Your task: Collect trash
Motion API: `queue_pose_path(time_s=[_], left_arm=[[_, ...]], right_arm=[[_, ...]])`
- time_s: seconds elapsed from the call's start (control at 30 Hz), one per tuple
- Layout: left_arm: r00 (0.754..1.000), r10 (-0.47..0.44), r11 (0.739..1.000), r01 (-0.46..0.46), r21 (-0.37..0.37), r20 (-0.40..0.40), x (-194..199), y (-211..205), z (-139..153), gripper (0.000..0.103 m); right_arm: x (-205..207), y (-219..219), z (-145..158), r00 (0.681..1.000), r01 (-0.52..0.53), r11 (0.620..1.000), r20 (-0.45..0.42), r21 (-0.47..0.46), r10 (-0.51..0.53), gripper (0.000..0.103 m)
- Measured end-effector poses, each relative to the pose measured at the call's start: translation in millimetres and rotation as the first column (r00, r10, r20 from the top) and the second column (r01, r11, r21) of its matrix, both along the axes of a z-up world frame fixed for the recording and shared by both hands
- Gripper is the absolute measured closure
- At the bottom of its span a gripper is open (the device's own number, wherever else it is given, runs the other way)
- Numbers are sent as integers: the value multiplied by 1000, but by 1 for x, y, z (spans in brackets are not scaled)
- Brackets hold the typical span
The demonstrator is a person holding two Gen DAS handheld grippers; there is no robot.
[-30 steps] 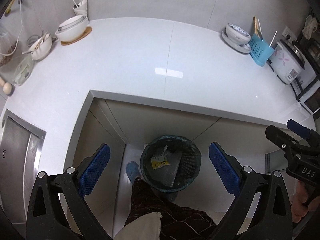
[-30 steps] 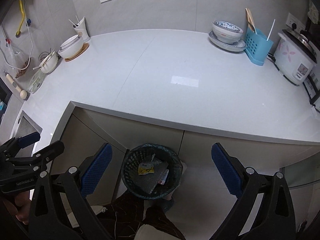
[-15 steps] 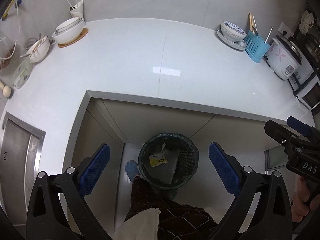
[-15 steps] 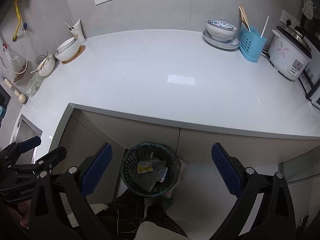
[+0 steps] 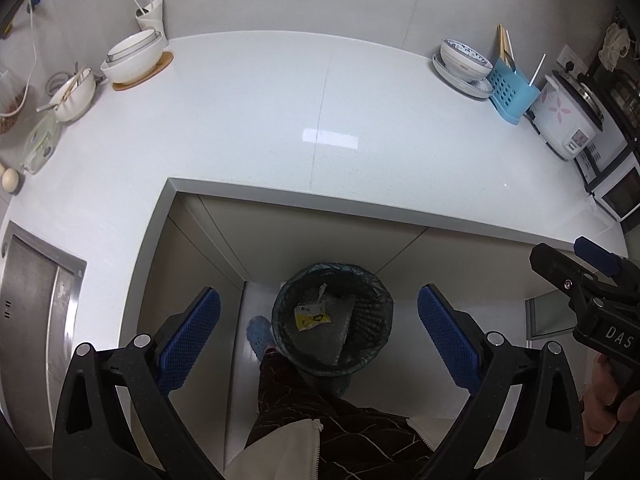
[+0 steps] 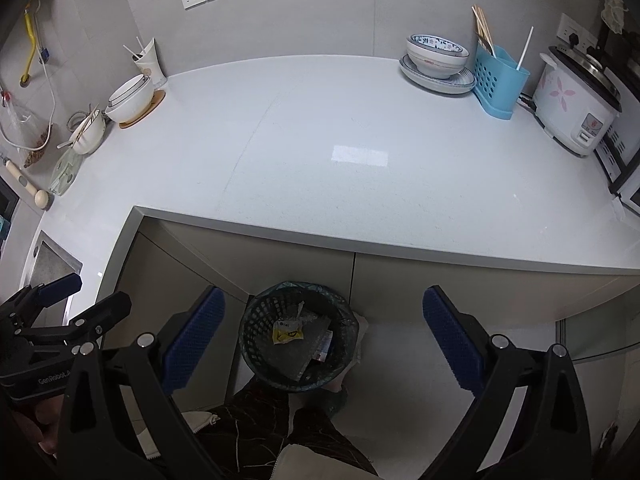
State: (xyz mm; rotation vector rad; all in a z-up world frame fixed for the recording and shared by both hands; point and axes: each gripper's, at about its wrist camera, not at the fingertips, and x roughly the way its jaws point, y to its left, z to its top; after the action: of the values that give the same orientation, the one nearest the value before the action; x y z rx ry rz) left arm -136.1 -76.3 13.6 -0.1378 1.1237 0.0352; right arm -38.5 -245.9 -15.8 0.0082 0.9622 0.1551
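Trash [image 5: 311, 316], a yellow-and-white wrapper among crumpled plastic, lies in the lined mesh bin [image 5: 372, 344] on the floor below both tongs, left tongs [image 5: 318, 334] and right tongs [image 6: 324, 334], spread wide and empty. Scanning the glossy white counter [image 6: 320, 140] first seems wise; only bowls and cookware show there.

That white stone-look countertop [image 6: 320, 152] is pretty glossy, smooth too. Dark plastic mesh bin [image 6: 298, 340] has a thin film liner, and the sink [image 5: 32, 300] looks like brushed metal.
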Motion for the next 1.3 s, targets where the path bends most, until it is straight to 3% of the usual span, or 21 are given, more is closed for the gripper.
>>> queue_pose_path(time_s=[0.53,1.3], left_arm=[[1000,-2,1000,2,-12,-1,4,-3,2,6],[1000,17,999,-16,44,-7,3,-2,4,6]], right_arm=[[3,-1,0,1000,2,1000,-16,-4,-2,8],[3,4,-4,1000,-13,1000,-28,-1,13,8]])
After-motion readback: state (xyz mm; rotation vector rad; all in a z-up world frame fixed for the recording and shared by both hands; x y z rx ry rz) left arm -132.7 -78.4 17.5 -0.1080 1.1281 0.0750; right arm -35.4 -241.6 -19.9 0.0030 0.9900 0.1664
